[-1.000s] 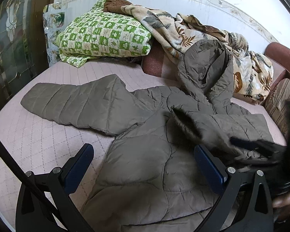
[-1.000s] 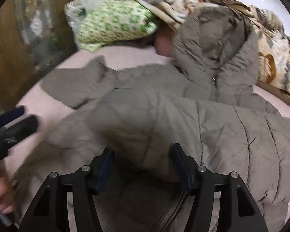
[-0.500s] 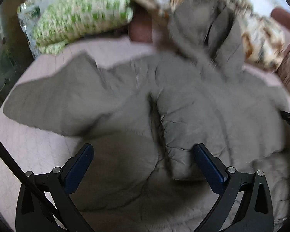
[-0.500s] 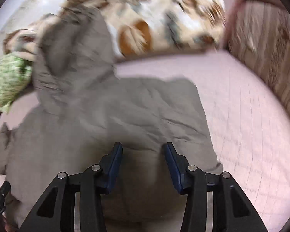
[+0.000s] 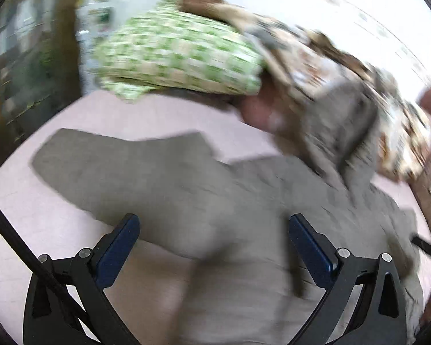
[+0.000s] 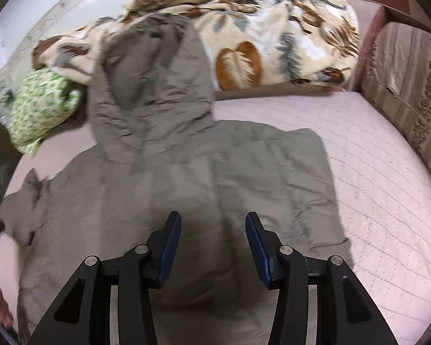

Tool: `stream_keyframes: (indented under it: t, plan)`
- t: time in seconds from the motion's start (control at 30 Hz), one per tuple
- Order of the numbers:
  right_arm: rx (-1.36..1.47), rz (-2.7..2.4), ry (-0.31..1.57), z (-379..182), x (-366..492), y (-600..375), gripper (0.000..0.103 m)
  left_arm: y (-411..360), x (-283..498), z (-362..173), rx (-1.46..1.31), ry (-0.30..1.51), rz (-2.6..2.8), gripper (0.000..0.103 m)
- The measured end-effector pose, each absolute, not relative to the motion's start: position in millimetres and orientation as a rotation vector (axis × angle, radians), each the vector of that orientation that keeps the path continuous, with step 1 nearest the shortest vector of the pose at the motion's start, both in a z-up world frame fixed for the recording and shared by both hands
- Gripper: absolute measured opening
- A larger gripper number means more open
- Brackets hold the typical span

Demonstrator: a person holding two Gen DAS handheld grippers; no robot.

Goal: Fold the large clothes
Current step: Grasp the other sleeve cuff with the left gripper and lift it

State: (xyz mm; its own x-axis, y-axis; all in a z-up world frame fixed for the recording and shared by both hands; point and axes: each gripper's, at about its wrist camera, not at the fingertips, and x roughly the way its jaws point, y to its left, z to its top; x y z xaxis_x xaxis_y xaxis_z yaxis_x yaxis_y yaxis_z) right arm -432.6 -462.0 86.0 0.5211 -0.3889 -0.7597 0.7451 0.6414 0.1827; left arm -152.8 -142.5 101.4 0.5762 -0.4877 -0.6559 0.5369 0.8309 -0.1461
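Note:
A grey-olive puffer jacket [image 6: 186,172] lies spread on the pink bed cover [image 6: 373,172], its hood [image 6: 152,86] resting up against the blanket. Its right side lies flat with a straight edge. The other sleeve [image 5: 115,166] stretches out to the left in the blurred left wrist view. My left gripper [image 5: 212,221] hovers wide open over the jacket's body, nothing between its fingers. My right gripper [image 6: 213,218] hangs above the jacket's middle, jaws partly apart and empty. A hand [image 6: 0,302] shows at that view's lower left edge.
A green checked pillow [image 5: 181,51] and a leaf-patterned blanket [image 6: 273,43] are piled at the head of the bed. A striped upholstered side [image 6: 408,92] bounds the bed on the right, and dark wood furniture [image 5: 28,72] stands at the left. Bare pink cover lies right of the jacket.
The right gripper has left the sleeve on the jacket, narrowed its jaws and swung to the jacket's right side. The left gripper's view has swung left toward the outstretched sleeve.

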Motion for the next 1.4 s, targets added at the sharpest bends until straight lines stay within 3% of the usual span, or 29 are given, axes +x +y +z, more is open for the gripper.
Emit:
stream_keyframes:
  t: [0.17, 0.23, 0.3, 0.47, 0.53, 0.6, 0.97, 1.0, 1.03, 1.07, 1.4]
  plan:
    - [0.463, -0.631, 0.741, 97, -428, -418, 0.050, -58, -75, 90, -0.094, 0.803, -0.453, 0.103]
    - [0.448, -0.590, 0.735, 102, -429, -401, 0.050, -17, -41, 82, -0.195, 0.835, -0.399, 0.088]
    - [0.431, -0.553, 0.719, 108, -435, -383, 0.050, 15, -14, 70, -0.303, 0.876, -0.378, 0.080]
    - [0.423, -0.478, 0.668, 116, -450, -347, 0.051, 64, 40, 42, -0.543, 0.922, -0.367, 0.076]
    - [0.396, -0.461, 0.673, 112, -445, -340, 0.051, 66, 55, 32, -0.575, 0.939, -0.374, 0.057]
    - [0.362, -0.460, 0.686, 108, -438, -337, 0.051, 66, 69, 21, -0.603, 0.961, -0.367, 0.050]
    - [0.399, -0.466, 0.686, 94, -429, -350, 0.051, 62, 106, -3, -0.615, 0.900, -0.285, 0.048]
    - [0.394, -0.468, 0.683, 94, -429, -350, 0.051, 57, 106, 0, -0.586, 0.882, -0.277, 0.044]
    - [0.388, -0.472, 0.677, 94, -429, -350, 0.051, 55, 104, 1, -0.567, 0.868, -0.269, 0.018]
    - [0.386, -0.474, 0.675, 94, -430, -351, 0.051, 53, 104, 0, -0.558, 0.867, -0.276, 0.014]
    - [0.308, -0.693, 0.702, 83, -434, -386, 0.051, 29, 62, 80, -0.446, 0.661, -0.378, 0.012]
